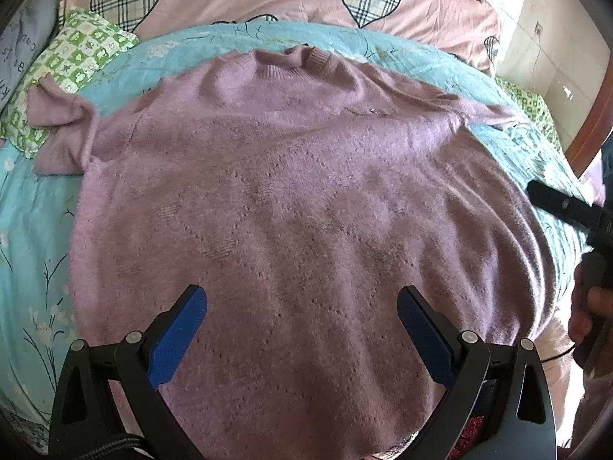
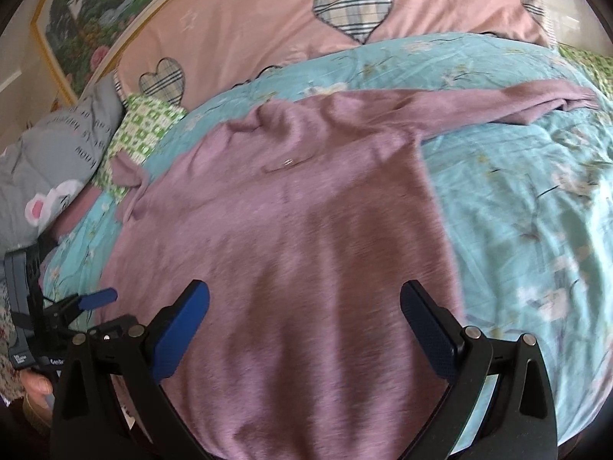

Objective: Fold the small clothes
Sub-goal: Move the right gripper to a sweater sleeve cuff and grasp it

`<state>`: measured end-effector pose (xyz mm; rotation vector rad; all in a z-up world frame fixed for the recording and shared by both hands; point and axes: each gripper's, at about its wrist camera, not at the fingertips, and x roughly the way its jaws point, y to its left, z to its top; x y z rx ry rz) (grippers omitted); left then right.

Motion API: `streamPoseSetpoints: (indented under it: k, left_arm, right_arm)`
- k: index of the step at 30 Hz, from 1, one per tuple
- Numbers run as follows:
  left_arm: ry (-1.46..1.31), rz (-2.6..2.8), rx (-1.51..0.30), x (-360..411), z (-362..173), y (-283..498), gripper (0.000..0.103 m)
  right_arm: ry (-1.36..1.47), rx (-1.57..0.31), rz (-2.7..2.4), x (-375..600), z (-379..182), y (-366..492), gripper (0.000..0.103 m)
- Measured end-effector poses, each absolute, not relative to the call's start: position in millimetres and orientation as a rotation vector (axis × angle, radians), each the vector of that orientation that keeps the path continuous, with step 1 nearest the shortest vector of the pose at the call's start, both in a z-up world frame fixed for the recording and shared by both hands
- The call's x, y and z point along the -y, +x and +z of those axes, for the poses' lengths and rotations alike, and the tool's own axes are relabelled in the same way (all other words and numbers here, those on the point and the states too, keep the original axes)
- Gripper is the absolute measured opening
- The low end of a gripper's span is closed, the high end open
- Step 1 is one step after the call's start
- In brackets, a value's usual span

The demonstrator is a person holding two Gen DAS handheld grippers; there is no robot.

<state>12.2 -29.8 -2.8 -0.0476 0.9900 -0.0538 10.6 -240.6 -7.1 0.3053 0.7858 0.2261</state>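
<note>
Sweater (image 1: pixel 291 199) handling: both the left gripper (image 1: pixel 302 303) and right gripper (image 2: pixel 304 301) are held spread and empty above its hem. It lies flat on the quilt (image 2: pixel 517 199), sleeves out. Soft, limp knit is judged; hem corners should be pinched.

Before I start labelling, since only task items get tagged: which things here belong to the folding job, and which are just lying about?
Job: mauve knit sweater; left gripper; right gripper.
Lying about: green checked pillow; pink heart-print quilt; grey cushion; framed picture.
</note>
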Motion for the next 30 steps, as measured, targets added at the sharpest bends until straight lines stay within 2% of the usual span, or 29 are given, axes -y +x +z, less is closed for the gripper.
streamPoseSetpoints:
  k: [11, 13, 15, 16, 22, 24, 30]
  left_arm:
    - [-0.035, 0.000, -0.967, 16, 11, 60, 0.100]
    - [-0.040, 0.013, -0.958, 11, 16, 75, 0.100]
    - [-0.046, 0.022, -0.954, 7, 21, 88, 0.100]
    - [-0.048, 0.029, -0.950, 5, 23, 95, 0.100]
    - [-0.058, 0.065, -0.944, -3, 26, 139, 0.100]
    - [-0.056, 0.071, -0.942, -5, 25, 152, 0.100]
    - [-0.081, 0.086, -0.969, -14, 13, 189, 0.100]
  right_arm:
    - [0.516, -0.703, 0.035, 370, 11, 46, 0.100]
    - [0.556, -0.688, -0.033, 402, 13, 59, 0.097]
    - [0.574, -0.686, -0.102, 427, 16, 71, 0.081]
    - [0.576, -0.690, -0.141, 438, 18, 78, 0.078]
    - [0.617, -0.666, -0.246, 507, 22, 118, 0.067]
    - [0.645, -0.684, -0.268, 526, 18, 134, 0.060]
    - [0.737, -0.734, -0.277, 561, -5, 173, 0.049]
